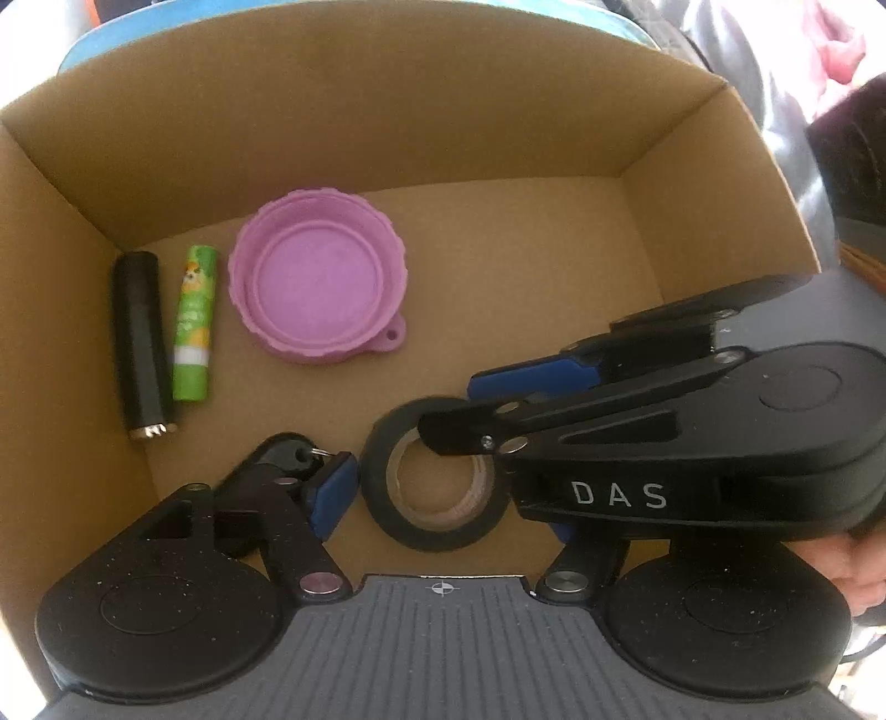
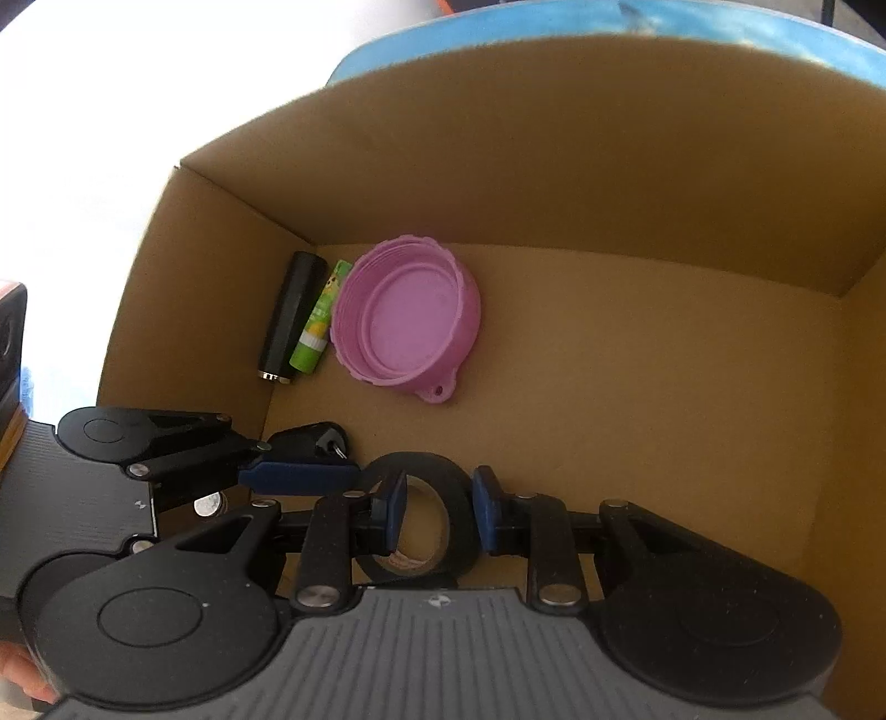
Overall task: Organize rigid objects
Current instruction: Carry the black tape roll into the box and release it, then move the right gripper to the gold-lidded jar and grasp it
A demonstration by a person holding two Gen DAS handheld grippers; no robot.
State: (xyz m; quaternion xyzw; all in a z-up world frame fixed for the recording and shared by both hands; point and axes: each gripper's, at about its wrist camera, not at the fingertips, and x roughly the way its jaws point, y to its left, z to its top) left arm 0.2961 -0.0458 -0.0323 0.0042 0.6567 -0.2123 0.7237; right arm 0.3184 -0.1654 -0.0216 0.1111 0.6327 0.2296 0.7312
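Note:
A roll of black tape (image 1: 437, 476) (image 2: 426, 515) lies on the floor of a cardboard box (image 1: 498, 232) (image 2: 637, 360). My right gripper (image 2: 437, 512) straddles one side of the roll, one pad inside the hole and one outside, not quite closed on it. It reaches in from the right in the left wrist view (image 1: 482, 410). My left gripper (image 1: 443, 509) is open around the tape, beside a black key fob (image 1: 288, 457) (image 2: 310, 437). A pink lid (image 1: 318, 277) (image 2: 407, 321), a green glue stick (image 1: 194, 324) (image 2: 318, 327) and a black cylinder (image 1: 141, 343) (image 2: 288, 315) lie at the box's left.
The box's right half shows bare cardboard floor. A blue surface (image 2: 554, 33) lies behind the box. A dark object (image 2: 8, 354) stands outside the box at the left edge of the right wrist view.

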